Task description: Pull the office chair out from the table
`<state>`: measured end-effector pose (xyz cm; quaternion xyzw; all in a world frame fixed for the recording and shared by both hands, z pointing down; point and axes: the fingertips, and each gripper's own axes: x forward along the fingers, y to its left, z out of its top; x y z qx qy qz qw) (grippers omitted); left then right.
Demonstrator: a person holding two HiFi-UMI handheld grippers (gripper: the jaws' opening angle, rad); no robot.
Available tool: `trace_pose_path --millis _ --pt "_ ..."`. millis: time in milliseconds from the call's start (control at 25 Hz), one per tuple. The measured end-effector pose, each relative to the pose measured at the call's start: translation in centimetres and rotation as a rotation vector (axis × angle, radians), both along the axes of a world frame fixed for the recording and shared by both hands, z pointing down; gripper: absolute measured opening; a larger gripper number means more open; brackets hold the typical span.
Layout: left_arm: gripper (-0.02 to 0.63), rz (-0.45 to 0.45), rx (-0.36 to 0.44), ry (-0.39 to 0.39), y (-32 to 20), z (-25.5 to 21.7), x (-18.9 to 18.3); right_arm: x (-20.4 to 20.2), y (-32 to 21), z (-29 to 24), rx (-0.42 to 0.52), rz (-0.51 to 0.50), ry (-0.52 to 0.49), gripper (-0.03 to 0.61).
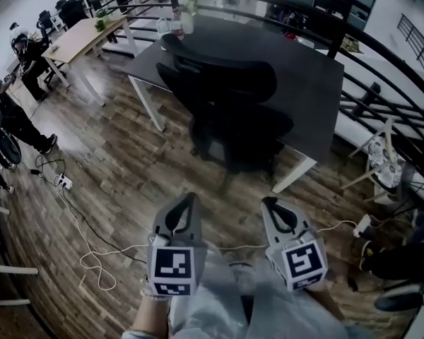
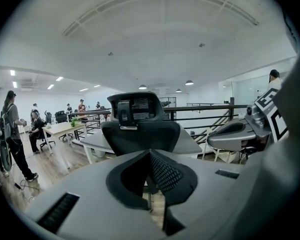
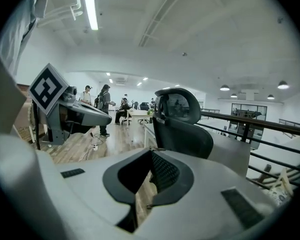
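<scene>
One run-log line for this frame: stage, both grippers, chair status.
stage: before contact | left gripper: jaws shut, empty | right gripper: jaws shut, empty | office chair: at table, untouched

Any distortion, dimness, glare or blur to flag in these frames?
Head view: dim, heavy fisheye bowing the railing; office chair almost black against the dark table. Left gripper view: bright, even light, black vignetted corners. Right gripper view: ceiling tube light blown out, same black corners.

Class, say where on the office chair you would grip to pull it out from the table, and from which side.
Probably the upper edge of the backrest, approached from the open-floor side. The office chair faces the table, so its back is the near, unobstructed part.
</scene>
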<state>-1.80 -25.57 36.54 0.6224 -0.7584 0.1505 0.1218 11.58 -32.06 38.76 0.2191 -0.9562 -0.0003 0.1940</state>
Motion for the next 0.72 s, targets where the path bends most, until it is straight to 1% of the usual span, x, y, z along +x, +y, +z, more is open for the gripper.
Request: trace_pose_path --millis 280,440,600,720 --pt "0.011 0.057 0.013 -0.027 -2.9 -0.2 -1.3 -0.5 -2.5 0.0 0.008 0.069 -0.004 0.005" --pt "0.011 0.082 0.023 -0.032 -5.2 -0.1 -3.8 -2.2 -4.5 -0.5 0.029 0.116 -0.005 0.005" --pt "0.011 0.146 0.025 -0.040 -8.0 -0.3 -6.5 -4.4 -7.0 -1.2 0.061 0.183 0.012 0.005" --pt "0.011 0.197 0.025 -0.053 -9.9 -0.7 -8.6 -5.8 -9.2 -1.8 0.085 0.256 0.024 0.005"
